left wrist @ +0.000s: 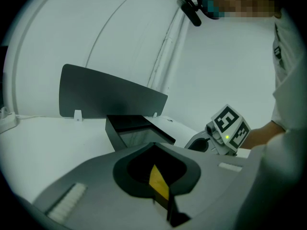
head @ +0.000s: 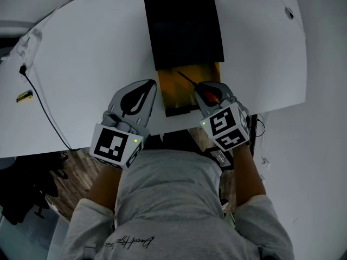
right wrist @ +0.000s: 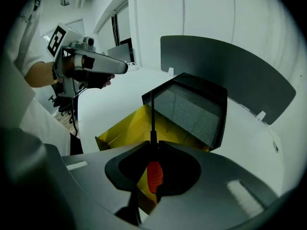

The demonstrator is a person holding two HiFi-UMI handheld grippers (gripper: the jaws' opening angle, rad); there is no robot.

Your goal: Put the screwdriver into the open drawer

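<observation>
A black cabinet (head: pixel 183 26) stands on the white table (head: pixel 87 53), and its yellow drawer (head: pixel 174 93) is pulled out toward me. My right gripper (head: pixel 209 91) is shut on the screwdriver (head: pixel 207 95) by its red handle. The thin black shaft points forward over the drawer's inside. In the right gripper view the red handle of the screwdriver (right wrist: pixel 154 175) sits between the jaws, above the drawer (right wrist: pixel 122 131). My left gripper (head: pixel 145 91) hovers just left of the drawer, shut and holding nothing. The left gripper view shows the drawer (left wrist: pixel 136 131) and the right gripper (left wrist: pixel 225 134) beyond it.
A black cable (head: pixel 44 108) runs across the table's left side, near a small yellowish object (head: pixel 24 96). A dark panel (right wrist: pixel 230 75) rises behind the cabinet. The table's near edge lies right under both grippers, with wooden floor (head: pixel 81 183) below it.
</observation>
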